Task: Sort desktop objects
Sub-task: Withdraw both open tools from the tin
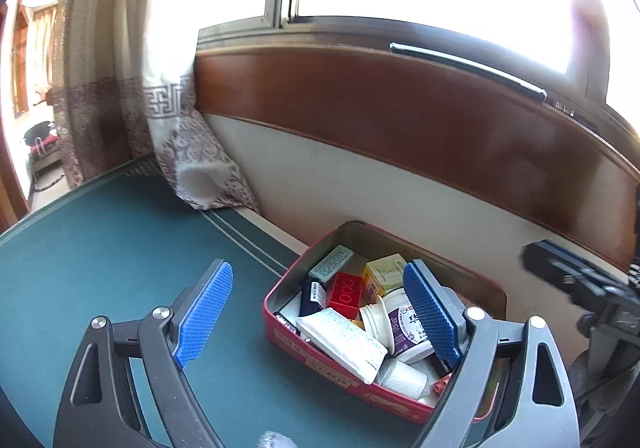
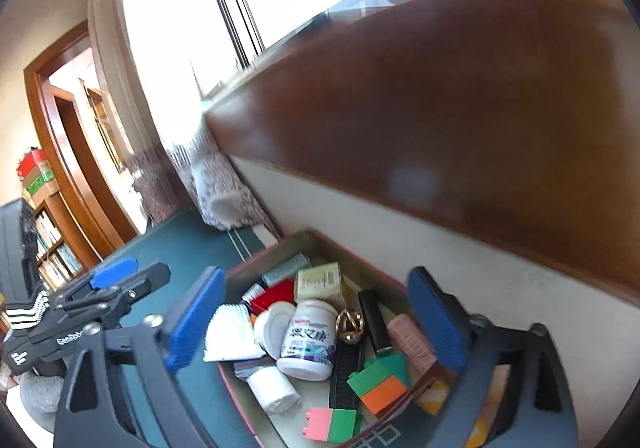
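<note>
Two grippers, mine, over red tin (image 1: 320, 364) | left gripper (image 1: 320, 312) jaws apart, empty | right gripper (image 2: 316, 324) jaws apart, empty | right view alone: gold ornament (image 2: 349, 324), toy bricks (image 2: 380, 384) inside tin.

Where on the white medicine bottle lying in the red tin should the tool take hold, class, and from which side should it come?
Grip the white bottle across its round body, on the labelled middle, coming down from above. It leans among clutter in the red tin, with a white cup on one side and a gold ornament on the other, so only the top is free. The right tool looks open wide enough.
</note>
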{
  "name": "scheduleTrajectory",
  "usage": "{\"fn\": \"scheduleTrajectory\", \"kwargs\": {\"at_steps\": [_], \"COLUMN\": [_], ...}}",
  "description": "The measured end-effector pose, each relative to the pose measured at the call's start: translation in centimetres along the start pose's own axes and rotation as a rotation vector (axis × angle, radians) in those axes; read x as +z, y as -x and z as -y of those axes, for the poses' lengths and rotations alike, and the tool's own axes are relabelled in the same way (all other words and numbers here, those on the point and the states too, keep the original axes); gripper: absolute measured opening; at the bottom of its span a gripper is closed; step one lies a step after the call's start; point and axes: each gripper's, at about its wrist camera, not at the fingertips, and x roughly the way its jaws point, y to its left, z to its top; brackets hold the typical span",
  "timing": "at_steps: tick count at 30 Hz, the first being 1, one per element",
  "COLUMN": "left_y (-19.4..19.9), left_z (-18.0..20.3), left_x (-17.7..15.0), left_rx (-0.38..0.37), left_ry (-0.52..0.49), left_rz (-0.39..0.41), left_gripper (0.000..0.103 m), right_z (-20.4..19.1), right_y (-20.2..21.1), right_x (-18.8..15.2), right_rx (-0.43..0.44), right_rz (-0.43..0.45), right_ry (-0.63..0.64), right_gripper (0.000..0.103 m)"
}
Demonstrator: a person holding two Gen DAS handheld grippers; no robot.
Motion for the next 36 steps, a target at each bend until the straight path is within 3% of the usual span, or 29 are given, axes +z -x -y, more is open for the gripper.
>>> {"fn": "scheduleTrajectory", "kwargs": {"at_steps": [7, 11, 22, 36], "left_y": [4.9, 7.0, 6.2, 4.1], "left_z": [1.2, 2.7, 4.6, 6.4], "left_x": [0.3, -0.4, -3.5, -4.6], "left_rx": [0.117, 0.171, 0.131, 0.105], "left_ry": [-0.003, -0.044, -0.057, -0.098], "left_rz": [0.092, 0.100, -0.028, -0.077], "left_gripper": [0.090, 0.090, 0.090, 0.090], "right_z": [-1.3, -1.7, -1.6, 0.1], "right_y": [6.3, 8.6, 8.7, 7.4], "right_x": [1.5, 1.3, -1.2, -1.8], "right_rx": [-0.003, -0.012, -0.041, -0.092], "right_rz": [0.143, 0.163, 0.089, 0.063], "right_ry": [0.041, 0.049, 0.061, 0.037], "right_gripper": [0.102, 0.102, 0.102, 0.102]}}
